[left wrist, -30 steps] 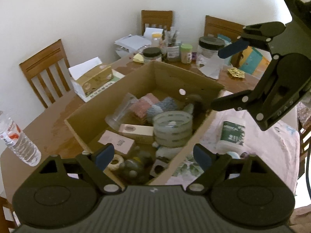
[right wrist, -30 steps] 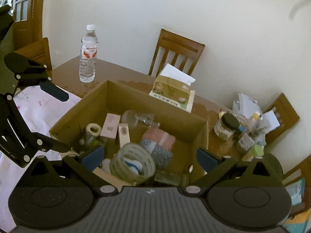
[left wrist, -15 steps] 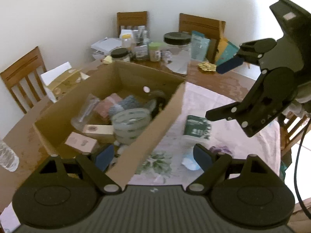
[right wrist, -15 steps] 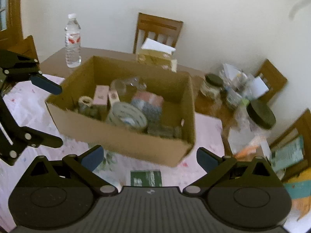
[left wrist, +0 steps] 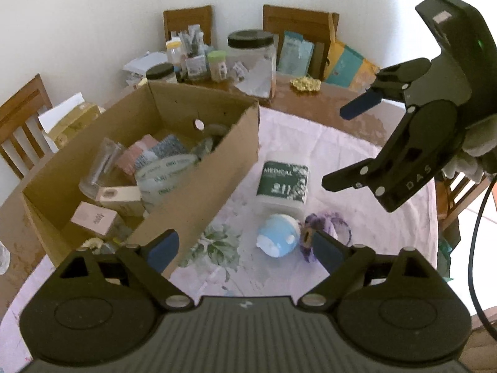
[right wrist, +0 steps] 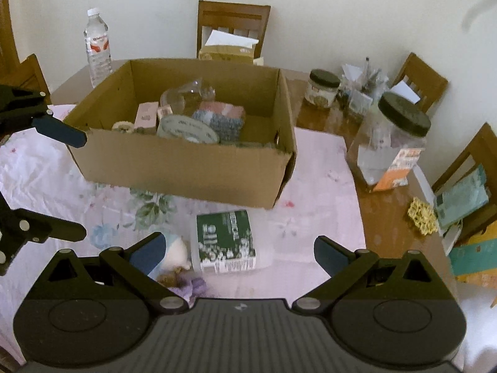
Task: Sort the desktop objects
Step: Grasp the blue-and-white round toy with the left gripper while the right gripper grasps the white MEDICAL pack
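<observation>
A cardboard box (left wrist: 139, 168) is seen on the left part of the table (left wrist: 326, 108), already filled with a tape roll (left wrist: 164, 177), small cartons and a clear cup; its near wall sits on the pink cloth (left wrist: 341, 161). Just right of the box, on the cloth, a green-labelled white tub (left wrist: 284, 183) lies on its side, with a blue round toy (left wrist: 278, 237) touching its near end and a purple scrunchie (left wrist: 326, 227) beside the toy. These three are judged to be what is left to sort. The left gripper (left wrist: 242, 248) is held wide above the cloth with nothing between its fingers, the toy lying roughly between its tips. The right gripper (right wrist: 239, 248) is also spread wide and empty, hovering over the tub, which is seen between its fingers in the right wrist view. The next pick is judged to be the tub or the toy. The tub should be taken across its short width, with the fingers lowered to either side before closing, since a round body lying down may roll. The toy should be gripped at its middle so it is not squeezed out. The scrunchie must be kept clear of the pads. Jars (right wrist: 391, 143) at the far right edge are left alone.
</observation>
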The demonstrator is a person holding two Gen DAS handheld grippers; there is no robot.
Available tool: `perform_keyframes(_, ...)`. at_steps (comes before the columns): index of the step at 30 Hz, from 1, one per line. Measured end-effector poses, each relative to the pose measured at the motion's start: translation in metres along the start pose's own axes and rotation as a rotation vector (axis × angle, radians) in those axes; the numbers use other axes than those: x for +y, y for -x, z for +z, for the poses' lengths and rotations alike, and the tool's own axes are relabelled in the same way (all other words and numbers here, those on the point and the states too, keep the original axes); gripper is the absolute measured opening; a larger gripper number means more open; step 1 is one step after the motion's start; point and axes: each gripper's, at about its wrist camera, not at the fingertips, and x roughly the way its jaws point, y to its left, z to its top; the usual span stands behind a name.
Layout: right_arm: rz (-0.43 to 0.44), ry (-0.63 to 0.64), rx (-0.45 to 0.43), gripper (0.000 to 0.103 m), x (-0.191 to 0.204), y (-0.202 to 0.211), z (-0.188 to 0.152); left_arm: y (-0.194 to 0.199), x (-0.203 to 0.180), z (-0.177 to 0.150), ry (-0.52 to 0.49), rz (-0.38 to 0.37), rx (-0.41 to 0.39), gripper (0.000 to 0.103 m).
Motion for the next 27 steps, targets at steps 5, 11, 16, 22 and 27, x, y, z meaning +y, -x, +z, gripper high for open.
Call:
perform_keyframes(5,0.013,-0.008,0.017,0.103,-0.005,-0.009,-0.007,-0.008,-0.001,-0.002,0.025,-0.006,0.016,0.093)
perform_keyframes(11,0.039,-0.005,0.033,0.103,-0.012,-0.025,-0.009,-0.018,-0.004,-0.004,0.037,-0.003,0.034,0.093)
perform_keyframes(16,0.059,0.014,0.043,0.103,-0.014,-0.044,-0.005,-0.025,-0.004,-0.006,0.050,0.009,0.055,0.093)
perform_keyframes(22,0.094,0.063,0.048,0.103,-0.010,-0.064,0.001,-0.030,-0.003,-0.010,0.064,0.020,0.078,0.093)
perform_keyframes(27,0.107,0.097,0.060,0.103,-0.006,-0.078,0.005,-0.035,-0.002,-0.013,0.076,0.024,0.089,0.093)
